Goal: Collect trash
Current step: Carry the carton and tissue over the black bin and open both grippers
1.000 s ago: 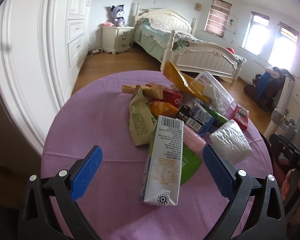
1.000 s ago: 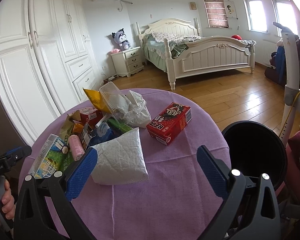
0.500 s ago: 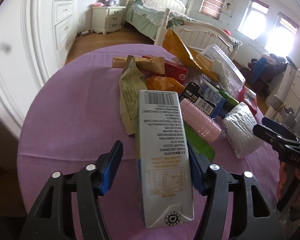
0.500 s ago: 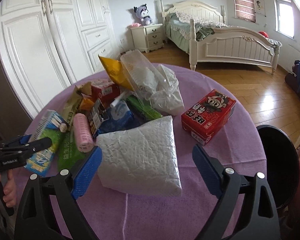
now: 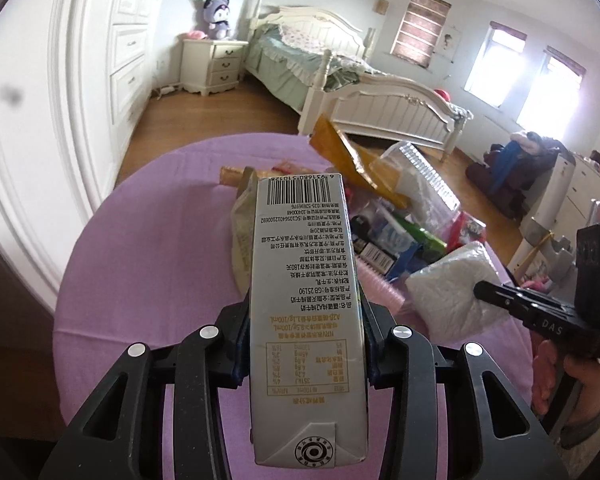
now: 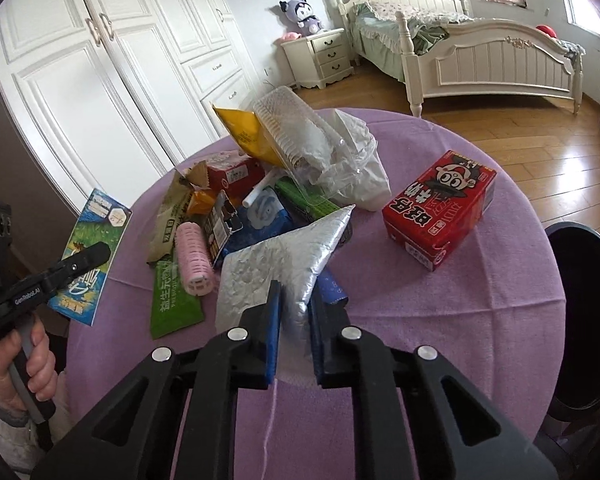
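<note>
I'm in a home bedroom: cream bed (image 6: 484, 46) with green bedding, nightstand (image 6: 320, 56) with a plush toy (image 6: 302, 14) on top, white built-in wardrobe (image 6: 112, 80), wood floor (image 6: 540, 132), blinds on the windows (image 5: 424, 28). Round table (image 6: 440, 320) has a purple cloth.

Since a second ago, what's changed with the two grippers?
Both closed. The left gripper took hold of the milk carton and lifted it; the right gripper pinched the silver padded pouch. The red box and the rest of the pile stayed put.
</note>
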`<state>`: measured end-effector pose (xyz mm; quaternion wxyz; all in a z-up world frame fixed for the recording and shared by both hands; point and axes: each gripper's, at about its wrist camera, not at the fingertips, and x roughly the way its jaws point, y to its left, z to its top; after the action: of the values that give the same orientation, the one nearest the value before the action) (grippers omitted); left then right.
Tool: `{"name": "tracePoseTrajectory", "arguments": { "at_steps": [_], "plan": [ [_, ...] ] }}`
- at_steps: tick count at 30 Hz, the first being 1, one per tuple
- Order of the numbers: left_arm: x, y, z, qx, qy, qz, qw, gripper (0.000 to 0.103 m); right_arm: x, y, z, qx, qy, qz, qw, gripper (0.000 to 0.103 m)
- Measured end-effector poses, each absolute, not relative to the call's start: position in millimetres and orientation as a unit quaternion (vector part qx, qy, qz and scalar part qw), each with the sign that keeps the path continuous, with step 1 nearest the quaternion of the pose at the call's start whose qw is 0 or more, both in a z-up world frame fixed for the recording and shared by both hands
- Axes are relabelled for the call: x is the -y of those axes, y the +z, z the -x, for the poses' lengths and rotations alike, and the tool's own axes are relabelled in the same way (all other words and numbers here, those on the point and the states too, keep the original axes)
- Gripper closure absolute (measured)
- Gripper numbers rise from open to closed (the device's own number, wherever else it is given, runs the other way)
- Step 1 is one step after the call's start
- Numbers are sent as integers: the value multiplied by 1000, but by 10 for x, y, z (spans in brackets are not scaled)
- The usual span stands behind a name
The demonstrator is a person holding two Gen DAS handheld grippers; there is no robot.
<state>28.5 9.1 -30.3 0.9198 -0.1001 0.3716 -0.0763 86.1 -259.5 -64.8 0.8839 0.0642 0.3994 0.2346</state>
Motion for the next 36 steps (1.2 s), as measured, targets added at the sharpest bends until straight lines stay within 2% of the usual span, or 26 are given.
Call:
{"name": "tracePoseTrajectory", "arguments": {
  "at_steps": [4, 8, 14, 25, 35, 36],
  "plan": [
    [255, -10, -417, -356, -114, 90, 923, 61, 2849, -461, -837, -354, 219, -81, 905, 92],
    [793, 181, -692, -356, -184, 98, 911, 61, 3314, -231, -842, -288, 129, -74, 946, 92],
    [1986, 159, -1306, -368, -298, 78, 877, 61, 3923, -352, -1085, -266, -11, -22, 964, 92],
    [3756, -553, -2151, -448, -383, 53, 806, 61, 4937, -980, -1369, -331, -90, -44, 938, 91],
    [4275, -962, -2243, -486, -382, 37, 785, 61, 5190, -1379, -1382, -376, -97, -78, 918, 91],
    [4275, -984, -2228, -487, -383, 35, 784, 61, 5220, -1396, -1387, -375, -94, -81, 919, 89]
  ]
}}
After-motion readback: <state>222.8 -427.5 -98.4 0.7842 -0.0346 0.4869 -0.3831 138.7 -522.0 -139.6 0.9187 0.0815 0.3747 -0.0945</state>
